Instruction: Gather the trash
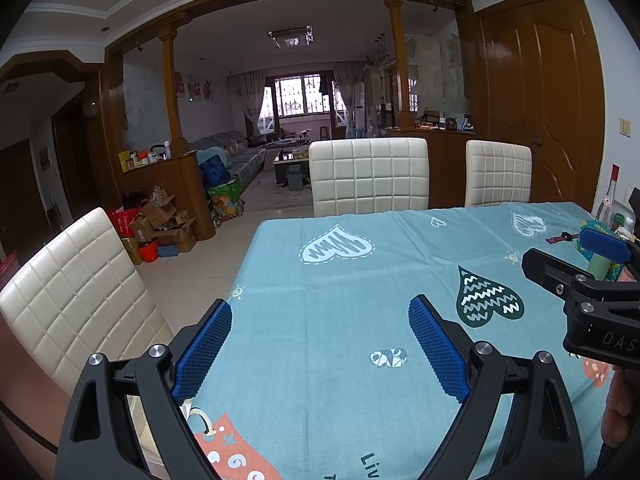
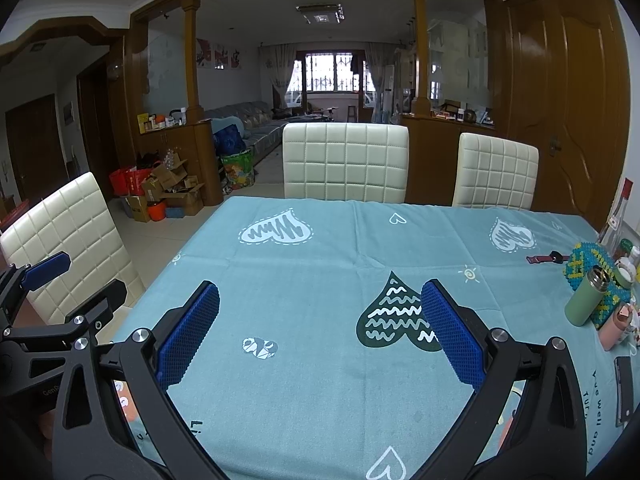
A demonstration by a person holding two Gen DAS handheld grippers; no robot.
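Observation:
The table under a teal heart-print cloth (image 1: 352, 276) (image 2: 320, 248) fills both views, and I see no loose trash on it. My left gripper (image 1: 320, 306) hovers open over the table's near left part, nothing between its blue pads (image 1: 206, 344). My right gripper (image 2: 320, 288) is open too, over the middle, and holds nothing. Each gripper shows in the other's view: the right gripper (image 1: 556, 246) at the right edge, the left gripper (image 2: 94, 272) at the left edge. A small grey bin (image 1: 295, 178) stands on the floor far off by the coffee table.
At the table's right end stand a green flask (image 2: 586, 298), a beaded yellow-blue holder (image 2: 592, 260), a pink bottle (image 2: 618, 326), jars and a watch (image 2: 548, 257). White quilted chairs (image 2: 346, 160) (image 2: 60, 232) surround the table. Cardboard boxes (image 2: 172, 192) pile on the floor at left.

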